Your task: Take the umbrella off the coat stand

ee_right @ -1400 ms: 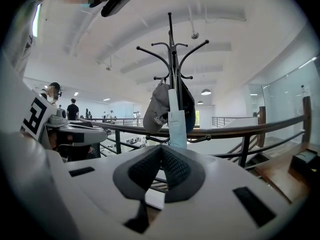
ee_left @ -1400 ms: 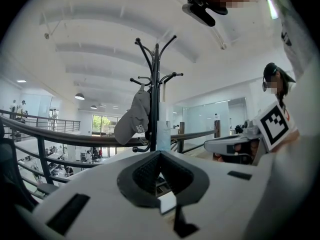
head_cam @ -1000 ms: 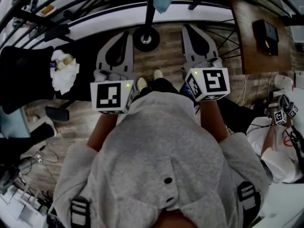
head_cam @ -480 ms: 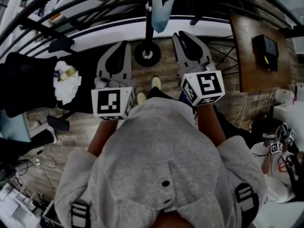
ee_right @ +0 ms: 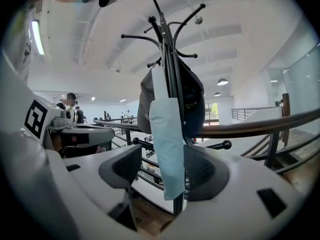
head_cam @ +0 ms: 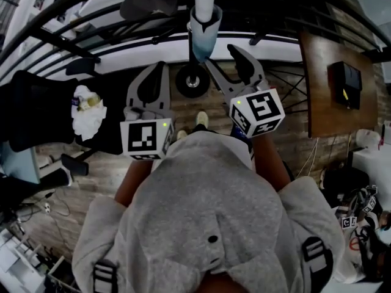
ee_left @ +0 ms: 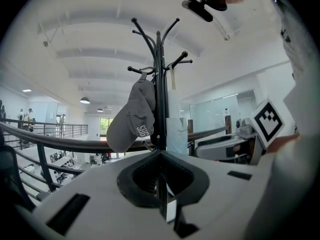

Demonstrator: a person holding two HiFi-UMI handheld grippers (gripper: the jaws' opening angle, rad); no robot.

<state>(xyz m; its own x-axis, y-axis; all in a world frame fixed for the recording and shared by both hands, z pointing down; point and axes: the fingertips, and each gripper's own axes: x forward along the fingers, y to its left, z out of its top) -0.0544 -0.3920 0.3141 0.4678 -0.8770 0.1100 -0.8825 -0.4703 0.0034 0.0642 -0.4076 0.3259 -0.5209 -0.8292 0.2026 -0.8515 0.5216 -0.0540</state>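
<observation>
Here, umbrella (ee_right: 167, 134) vertical on coat stand (ee_left: 159, 84), between just-opened fingers of right gripper (ee_right: 164, 170); left gripper (ee_left: 161, 184) closed.

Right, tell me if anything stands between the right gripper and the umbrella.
Nothing visible does. The jaws of the right gripper have just been opening and stand apart; the umbrella hangs in line with their gap, untouched. The cap hangs behind the coat stand.

Grey hoodie (head_cam: 208, 206), black buckled straps (head_cam: 104, 276) at the shoulders, pale shoes (head_cam: 201, 119). Left gripper (head_cam: 161, 66) and right gripper (head_cam: 221, 55) are grey and black-padded, each bearing a white cube (head_cam: 145, 139) with black markers.
</observation>
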